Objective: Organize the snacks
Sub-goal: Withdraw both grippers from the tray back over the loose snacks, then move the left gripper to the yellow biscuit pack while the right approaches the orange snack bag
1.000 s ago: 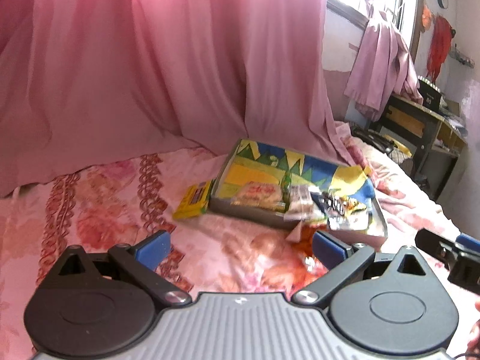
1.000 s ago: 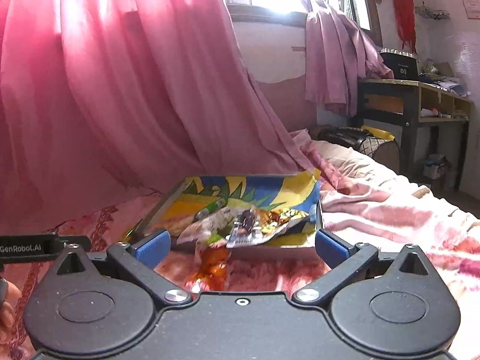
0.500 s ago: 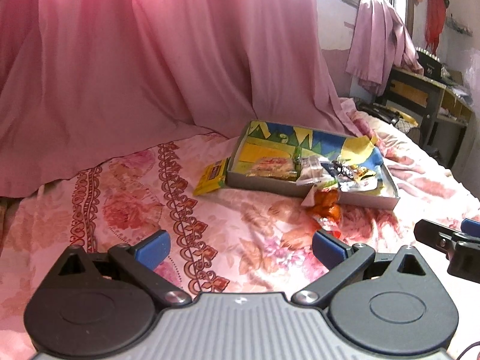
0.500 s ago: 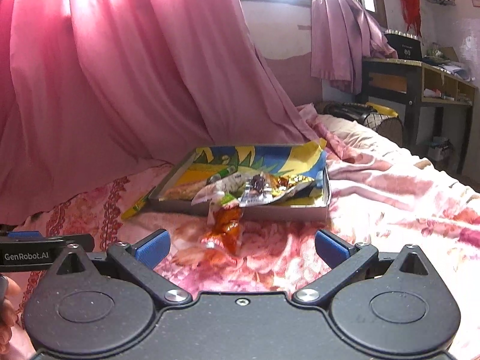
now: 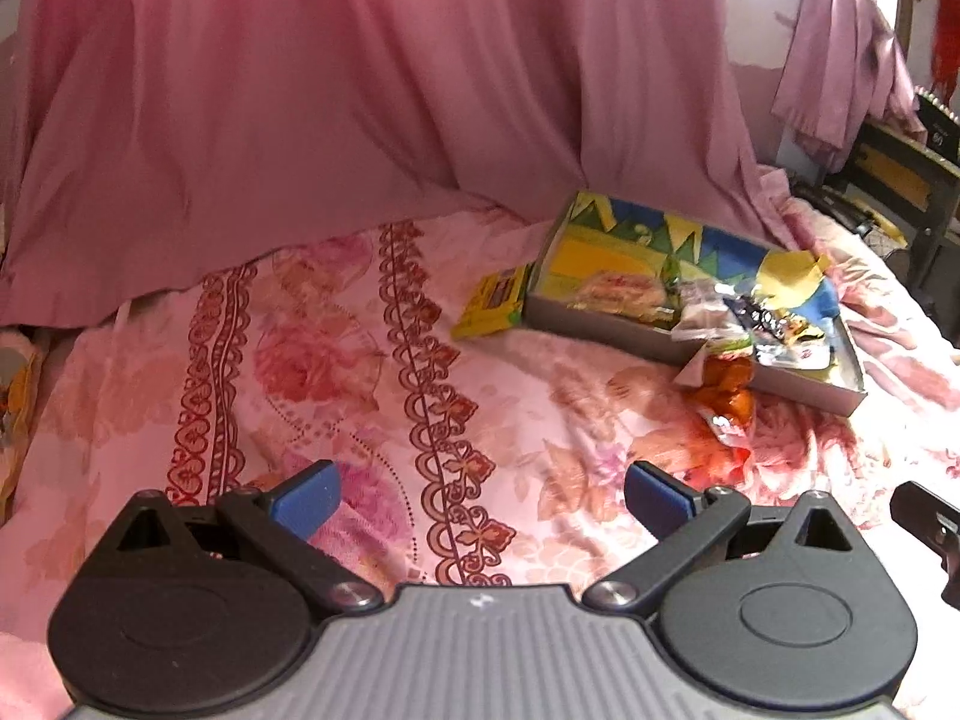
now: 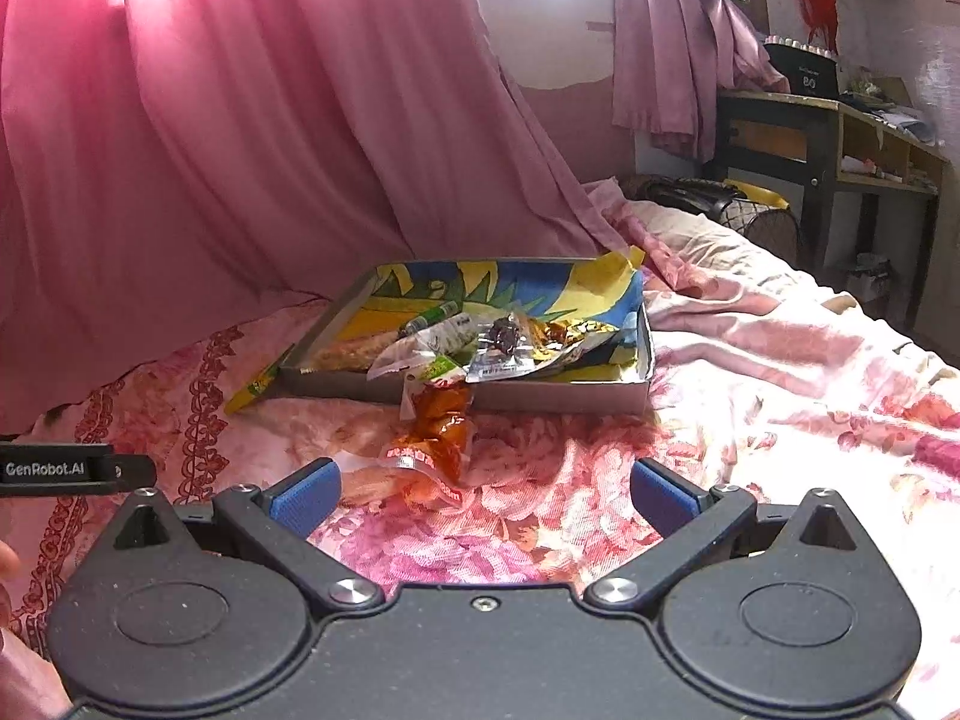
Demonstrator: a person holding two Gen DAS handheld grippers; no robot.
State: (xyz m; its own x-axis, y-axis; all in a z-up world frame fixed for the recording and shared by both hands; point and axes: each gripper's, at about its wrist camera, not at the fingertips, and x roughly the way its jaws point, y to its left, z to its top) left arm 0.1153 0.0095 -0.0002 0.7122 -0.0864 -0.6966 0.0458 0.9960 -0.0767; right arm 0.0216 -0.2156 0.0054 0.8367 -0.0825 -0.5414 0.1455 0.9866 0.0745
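Both my grippers, left gripper [image 5: 479,498] and right gripper [image 6: 483,489], hang spread wide, empty, over the floral bedsheet [image 5: 336,372]. Snack box [image 6: 627,390] at twelve o'clock; orange snack packet [image 6: 441,426] against its near wall, yellow packet [image 5: 492,303] just left.

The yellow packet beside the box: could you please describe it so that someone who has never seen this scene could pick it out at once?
On the floral pink bedspread lies a shallow grey box with a bright blue and yellow lining. The yellow packet lies flat against the box's outer left wall. Unlike the orange snack bag hanging over the front wall, it is a flat yellow rectangle lying wholly outside the box.
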